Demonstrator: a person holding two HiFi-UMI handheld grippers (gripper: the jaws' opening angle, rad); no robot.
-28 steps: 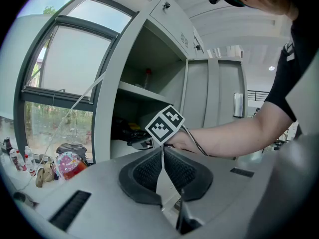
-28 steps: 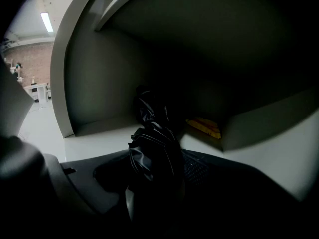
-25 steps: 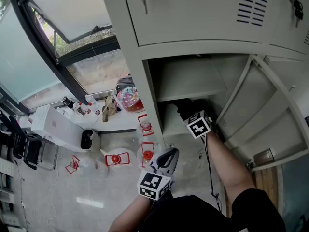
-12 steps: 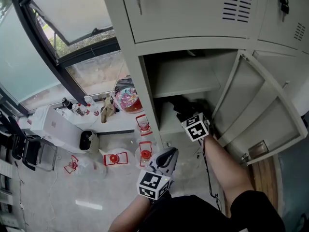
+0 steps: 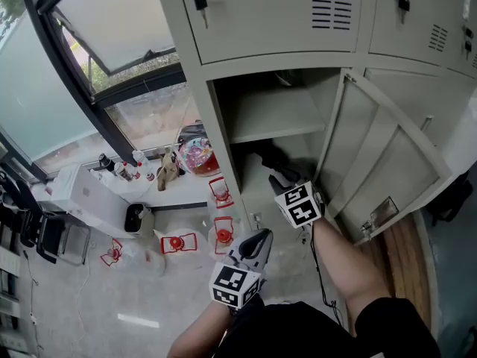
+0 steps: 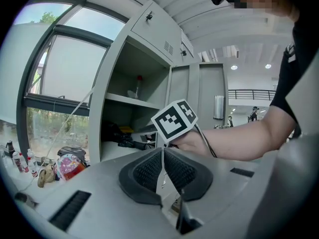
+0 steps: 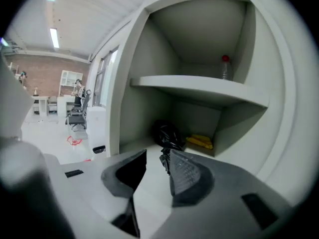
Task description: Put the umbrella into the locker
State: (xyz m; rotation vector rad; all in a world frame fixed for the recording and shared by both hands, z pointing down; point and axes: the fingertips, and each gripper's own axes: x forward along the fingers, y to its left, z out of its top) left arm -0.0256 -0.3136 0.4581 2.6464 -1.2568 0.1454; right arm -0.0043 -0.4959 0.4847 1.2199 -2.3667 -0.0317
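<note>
The black folded umbrella (image 5: 262, 157) lies in the lower compartment of the open grey locker (image 5: 220, 136), under its shelf. In the right gripper view the umbrella (image 7: 167, 133) lies beyond the jaws, apart from them. My right gripper (image 5: 282, 181) is just outside the locker mouth; its jaws (image 7: 155, 156) have just been closing, a gap still shows and nothing is between them. My left gripper (image 5: 257, 243) hangs lower, above the floor, and in its own view the left gripper (image 6: 162, 156) is shut on nothing.
The locker door (image 5: 384, 162) stands swung open on the right. A yellow item (image 7: 200, 141) lies at the back of the lower compartment, and a bottle (image 7: 226, 67) stands on the shelf above. A colourful bag (image 5: 197, 155), bottles (image 5: 123, 168) and a white box (image 5: 82, 196) sit left.
My right gripper has pulled back out of the lower compartment toward me, leaving the umbrella inside. The left gripper has stayed in much the same spot.
</note>
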